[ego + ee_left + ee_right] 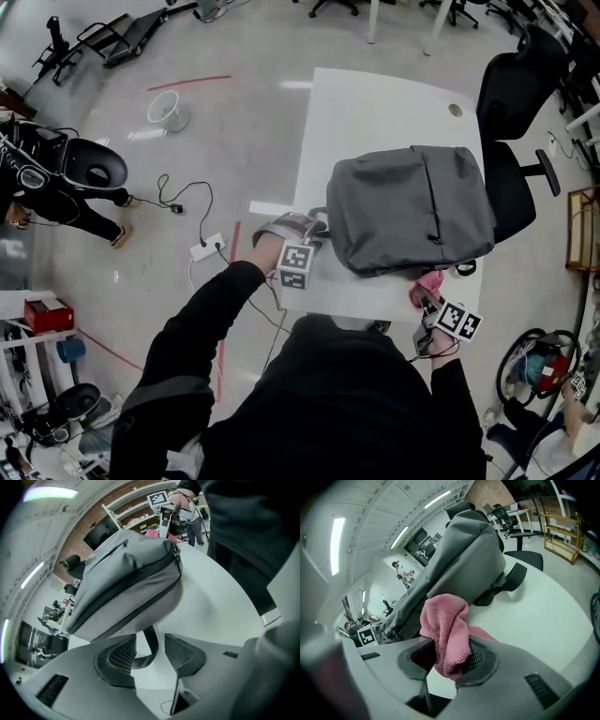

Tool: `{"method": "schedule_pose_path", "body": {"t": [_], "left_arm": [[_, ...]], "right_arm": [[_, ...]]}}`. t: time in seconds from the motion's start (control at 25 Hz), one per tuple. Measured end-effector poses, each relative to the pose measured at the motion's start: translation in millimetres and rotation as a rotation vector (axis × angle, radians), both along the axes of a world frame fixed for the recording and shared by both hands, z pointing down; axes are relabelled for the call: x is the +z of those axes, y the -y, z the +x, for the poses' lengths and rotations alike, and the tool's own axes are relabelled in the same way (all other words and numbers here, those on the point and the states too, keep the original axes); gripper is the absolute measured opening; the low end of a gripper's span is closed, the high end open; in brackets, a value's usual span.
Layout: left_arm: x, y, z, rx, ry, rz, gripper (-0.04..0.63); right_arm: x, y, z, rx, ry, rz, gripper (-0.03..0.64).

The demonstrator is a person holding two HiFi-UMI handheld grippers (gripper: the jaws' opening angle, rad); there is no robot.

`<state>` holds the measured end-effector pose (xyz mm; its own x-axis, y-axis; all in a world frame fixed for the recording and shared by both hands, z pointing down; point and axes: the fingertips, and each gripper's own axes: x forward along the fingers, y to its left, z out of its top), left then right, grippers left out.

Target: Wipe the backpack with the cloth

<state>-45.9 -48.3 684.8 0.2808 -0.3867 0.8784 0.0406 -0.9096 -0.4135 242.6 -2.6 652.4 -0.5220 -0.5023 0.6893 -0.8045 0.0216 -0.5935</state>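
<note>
The right gripper (447,656) clamps the pink cloth (445,620), which bunches above its jaws. The backpack (408,206) lies just ahead of it on the table (375,103). The left gripper (150,653) stands half open, with a black strap (151,641) between its jaws, unpinched, and the backpack close ahead.

Bright, even indoor light comes from ceiling strip lights (336,536), blown out white in both gripper views. The glossy floor (234,122) carries pale glare; the backpack (408,206) throws a soft shadow on the white table (375,103). Fisheye edges curve and darken, and the near foreground blurs.
</note>
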Motion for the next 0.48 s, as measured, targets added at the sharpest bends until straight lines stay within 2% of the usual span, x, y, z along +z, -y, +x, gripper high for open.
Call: {"method": "schedule_pose_path", "body": {"t": [0.12, 0.24, 0.32, 0.4, 0.48], "left_arm": [[7, 0, 2, 0.038, -0.017, -0.081, 0.189], [5, 10, -14, 0.077, 0.049, -0.068, 0.190], [-1, 18, -33, 0.161, 0.129, -0.017, 0.190], [-3, 29, -47, 0.286, 0.216, 0.062, 0.190], [-2, 37, -48, 0.416, 0.266, 0.146, 0.190]], "right_arm": [[-1, -12, -13, 0.040, -0.008, -0.013, 0.114], [3, -17, -19, 0.100, 0.005, -0.020, 0.114], [5, -21, -26, 0.122, 0.016, -0.023, 0.114], [6, -23, -29, 0.137, 0.020, -0.021, 0.114], [5, -24, -30, 0.155, 0.021, -0.016, 0.114]]}}
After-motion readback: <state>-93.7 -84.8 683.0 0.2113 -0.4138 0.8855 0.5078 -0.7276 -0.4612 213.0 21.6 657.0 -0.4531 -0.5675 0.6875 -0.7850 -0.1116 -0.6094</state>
